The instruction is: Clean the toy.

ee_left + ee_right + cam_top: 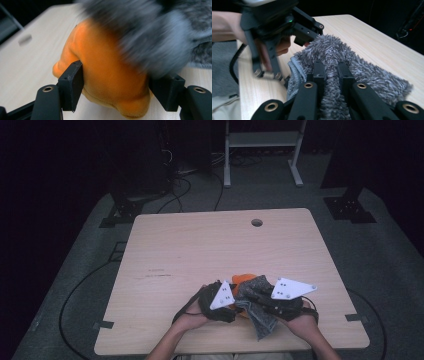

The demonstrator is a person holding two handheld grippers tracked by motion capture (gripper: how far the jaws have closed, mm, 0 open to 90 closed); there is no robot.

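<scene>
Now we see the orange plush toy (110, 75) sitting between the two jaws of the left gripper (116, 87), and both pads press on its sides, so this gripper is clamped on it. Our right gripper (331, 72) is closed tightly on a fold of the grey fluffy cloth (352, 65), which rises between its jaws and lies over the toy. From the high view, the toy (243, 278) and the cloth (257, 307) are near the front edge of the wooden table (200, 245), between both hands. Our left hand (192, 320) and right hand (305, 322) come from below, with the grippers pointing toward each other
</scene>
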